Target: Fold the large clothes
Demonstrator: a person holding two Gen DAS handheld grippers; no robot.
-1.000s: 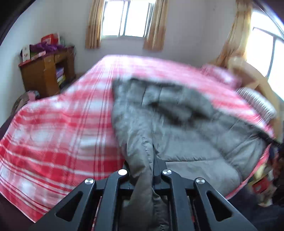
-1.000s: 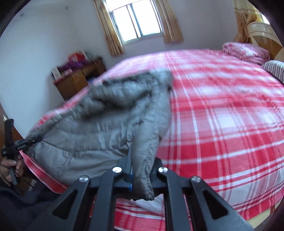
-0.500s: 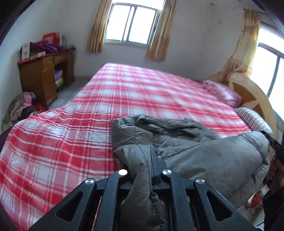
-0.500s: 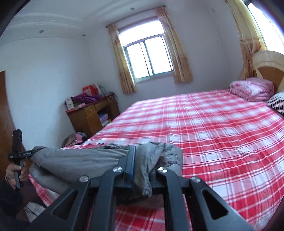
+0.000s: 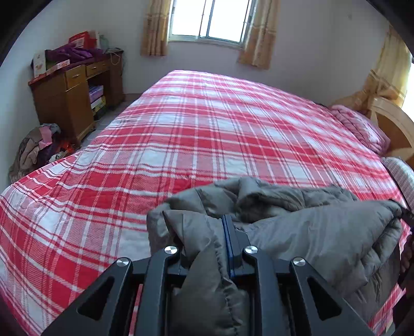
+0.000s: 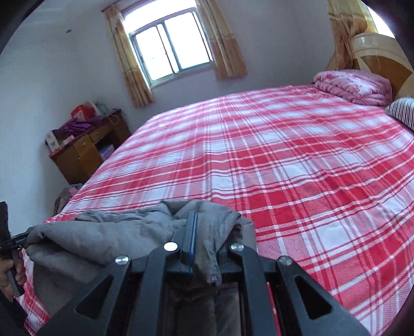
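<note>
A grey quilted jacket (image 5: 310, 232) lies bunched at the near edge of the bed (image 5: 220, 134), its puffy, stitched fabric heaped in soft folds at about 6 o'clock in both wrist views. The bed is covered with a woven sheet in red and white plaid, mostly smooth, with a few shallow creases.

The left gripper (image 5: 207, 232) has a thick roll of jacket between its black fingers; its jaws are opening, the cloth bulging between them beside a blue-edged pad. The right gripper (image 6: 204, 232) is pinched tight on another fold of the jacket (image 6: 103, 237), which droops through the narrow gap next to its own blue-edged pad.

In the right view, at 9 o'clock, a hand (image 6: 7, 271) grips the other tool's handle at the jacket's far corner.

At 10 o'clock in the left view stands a brown wooden desk (image 5: 69, 103) with drawers, topped with boxes and a purple garment. A heap of clothes (image 5: 36, 150) lies on the floor beside it. At 12 o'clock is a window (image 5: 209, 18) with tan curtains. At 2 o'clock in the right view a folded pink blanket (image 6: 354, 85) sits against the curved, pale wooden headboard (image 6: 383, 51), with a striped pillow (image 6: 403, 111) just beside it.
</note>
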